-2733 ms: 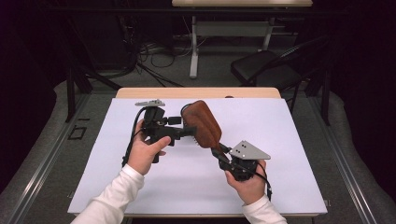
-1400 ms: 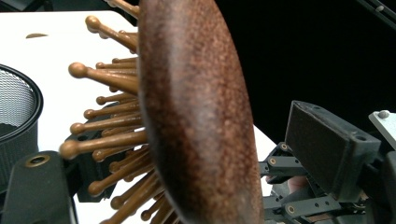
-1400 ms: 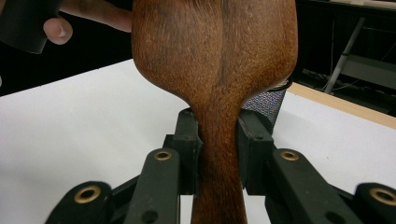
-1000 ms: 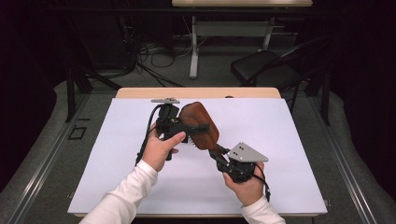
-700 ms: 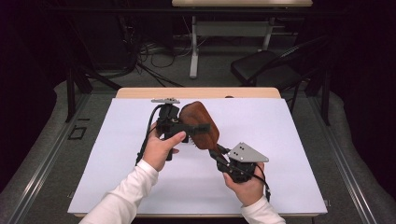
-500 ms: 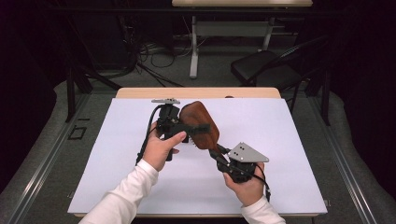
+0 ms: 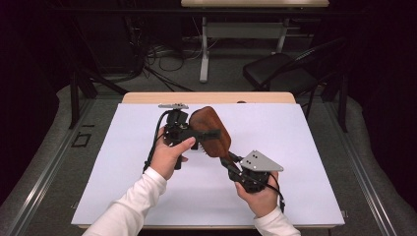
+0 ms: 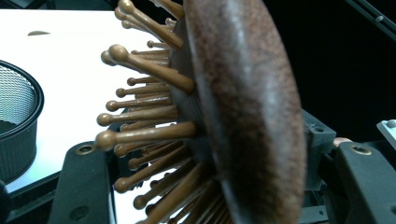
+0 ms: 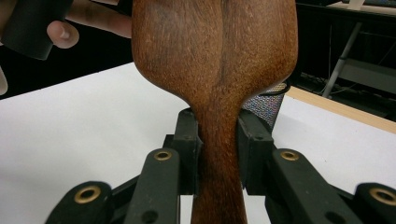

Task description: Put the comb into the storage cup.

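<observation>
A brown wooden hairbrush (image 7: 211, 132) is held up over the white table (image 7: 305, 147). My right gripper (image 7: 227, 158) is shut on its handle, and the right gripper view shows both pads pressed on the handle's sides (image 9: 218, 154). My left gripper (image 7: 204, 140) comes in from the left at the brush head. Its jaws have just been closing with the head between them. In the left gripper view the wooden bristles (image 8: 140, 116) point at one jaw and the rounded back (image 8: 252, 102) faces the other, and both look pressed against it.
A black mesh cup (image 8: 16, 116) stands on the table beyond the brush and peeks out behind it (image 9: 268, 105). The table's wooden far edge (image 7: 147, 97) borders the sheet. A black chair (image 7: 280, 73) and cables (image 7: 162, 54) lie on the floor beyond.
The left hand moved its gripper right, from beside the brush to its head. Over the last second both hands and the brush stayed put.
</observation>
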A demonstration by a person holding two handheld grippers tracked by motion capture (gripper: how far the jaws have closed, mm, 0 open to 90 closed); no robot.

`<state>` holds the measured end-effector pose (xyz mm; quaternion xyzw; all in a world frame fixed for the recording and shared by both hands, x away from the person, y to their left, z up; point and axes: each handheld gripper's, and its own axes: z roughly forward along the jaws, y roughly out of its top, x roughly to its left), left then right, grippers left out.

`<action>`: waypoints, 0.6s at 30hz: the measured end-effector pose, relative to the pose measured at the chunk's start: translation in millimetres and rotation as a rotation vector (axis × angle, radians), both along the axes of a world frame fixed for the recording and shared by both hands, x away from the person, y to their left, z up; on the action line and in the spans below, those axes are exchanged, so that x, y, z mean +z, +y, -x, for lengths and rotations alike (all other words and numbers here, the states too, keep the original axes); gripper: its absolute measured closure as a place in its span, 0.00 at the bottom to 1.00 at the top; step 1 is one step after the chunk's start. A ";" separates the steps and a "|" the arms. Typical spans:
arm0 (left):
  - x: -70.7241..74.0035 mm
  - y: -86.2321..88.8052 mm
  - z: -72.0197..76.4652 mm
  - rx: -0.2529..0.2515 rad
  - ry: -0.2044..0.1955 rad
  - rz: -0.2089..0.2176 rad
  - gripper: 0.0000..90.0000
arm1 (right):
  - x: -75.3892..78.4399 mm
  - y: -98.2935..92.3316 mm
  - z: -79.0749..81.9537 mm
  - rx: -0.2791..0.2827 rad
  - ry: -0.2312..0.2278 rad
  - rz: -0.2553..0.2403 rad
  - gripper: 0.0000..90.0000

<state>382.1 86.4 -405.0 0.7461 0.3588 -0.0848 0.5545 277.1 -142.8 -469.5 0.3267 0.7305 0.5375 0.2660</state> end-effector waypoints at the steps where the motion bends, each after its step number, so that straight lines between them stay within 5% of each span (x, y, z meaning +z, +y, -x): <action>1: 0.0 0.1 0.0 -0.001 0.001 0.001 0.38 | 0.0 0.0 0.0 0.000 0.000 0.000 0.80; 18: 1.2 -1.3 1.3 0.003 -0.007 -0.020 0.40 | 0.0 -0.2 0.4 0.002 0.002 -0.003 0.80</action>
